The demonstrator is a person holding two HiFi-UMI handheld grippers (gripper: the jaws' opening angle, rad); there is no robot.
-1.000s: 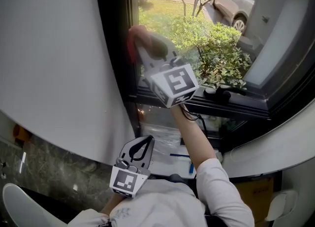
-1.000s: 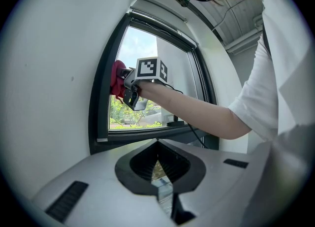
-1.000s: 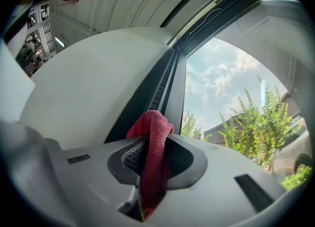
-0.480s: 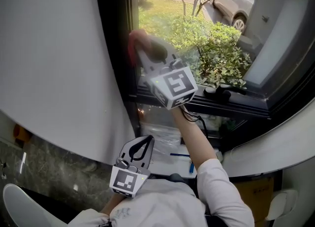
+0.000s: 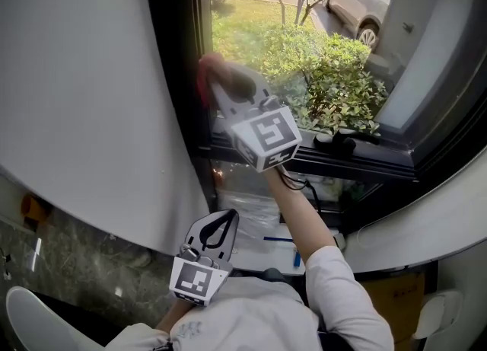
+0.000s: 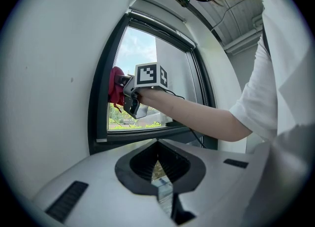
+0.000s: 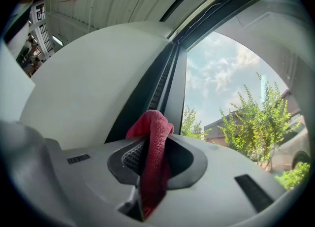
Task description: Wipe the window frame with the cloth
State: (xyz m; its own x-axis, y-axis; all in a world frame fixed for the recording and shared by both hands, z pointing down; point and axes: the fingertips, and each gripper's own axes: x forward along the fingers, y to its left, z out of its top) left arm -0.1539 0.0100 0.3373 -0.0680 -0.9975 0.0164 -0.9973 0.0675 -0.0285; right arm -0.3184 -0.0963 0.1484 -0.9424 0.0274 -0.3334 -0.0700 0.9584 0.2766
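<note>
Partway up the left upright of the window frame (image 5: 181, 52), the right gripper (image 5: 213, 75) clamps the one red cloth (image 7: 155, 132) between its jaws, the fold lying against the dark frame just beside the glass. The second, the left gripper (image 5: 222, 224), sits low, well below the sill, jaws together on nothing

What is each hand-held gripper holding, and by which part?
The right hand-held gripper clamps the red cloth at a fold, with the bunched loop poking out beyond the jaws. The left hand-held gripper holds nothing.
</note>
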